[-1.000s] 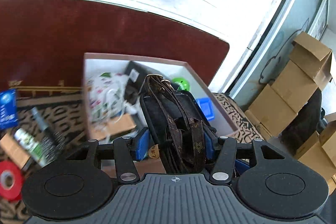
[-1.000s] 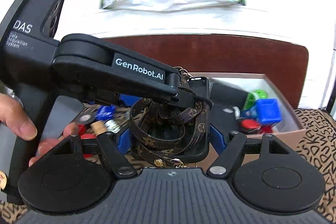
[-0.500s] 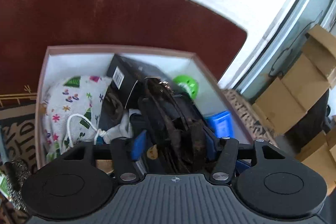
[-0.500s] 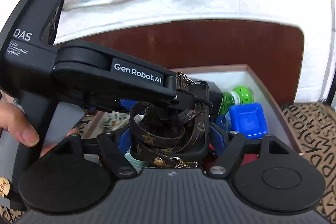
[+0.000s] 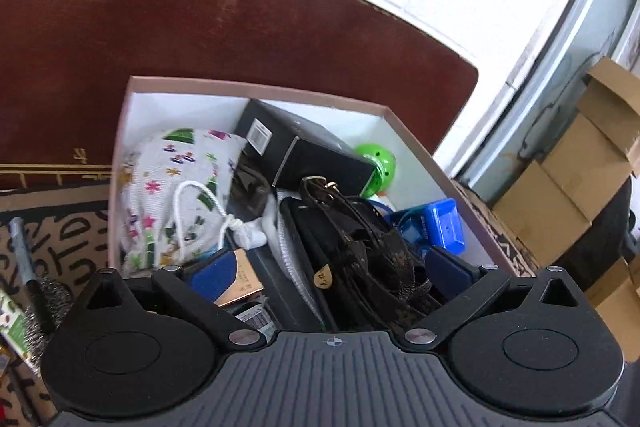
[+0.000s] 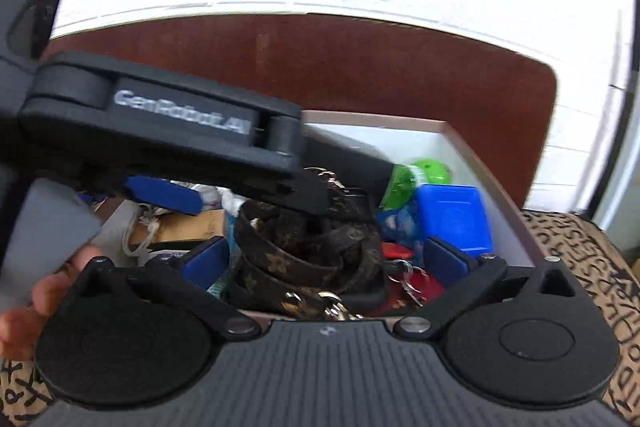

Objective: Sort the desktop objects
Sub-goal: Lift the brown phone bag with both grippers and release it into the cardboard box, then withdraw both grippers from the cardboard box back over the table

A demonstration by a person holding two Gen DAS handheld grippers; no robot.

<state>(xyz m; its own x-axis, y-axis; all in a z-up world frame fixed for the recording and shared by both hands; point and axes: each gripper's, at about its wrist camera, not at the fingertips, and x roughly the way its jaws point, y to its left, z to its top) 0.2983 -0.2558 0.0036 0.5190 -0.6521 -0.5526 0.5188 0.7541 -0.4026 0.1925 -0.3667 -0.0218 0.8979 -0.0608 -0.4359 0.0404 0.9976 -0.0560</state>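
Note:
A black phone case with a brown monogram strap (image 5: pixel 360 247) lies inside the open cardboard box (image 5: pixel 256 93), on top of other items. My left gripper (image 5: pixel 332 269) is open, its blue pads apart on either side of the case. My right gripper (image 6: pixel 324 259) is open too, its pads wide of the strap (image 6: pixel 304 251). The left gripper's black body (image 6: pixel 168 131) crosses the right wrist view just above the case.
The box holds a patterned drawstring pouch (image 5: pixel 172 195), a black carton (image 5: pixel 296 151), a green ball (image 5: pixel 378 163) and a blue plastic box (image 5: pixel 436 225). The box sits on a patterned cloth (image 6: pixel 576 259) over a dark red table. Cardboard cartons (image 5: pixel 568 187) stand on the right.
Both grippers carried the case and strap over the box and lowered it in. Both sets of jaws have opened and the case now rests in the box.

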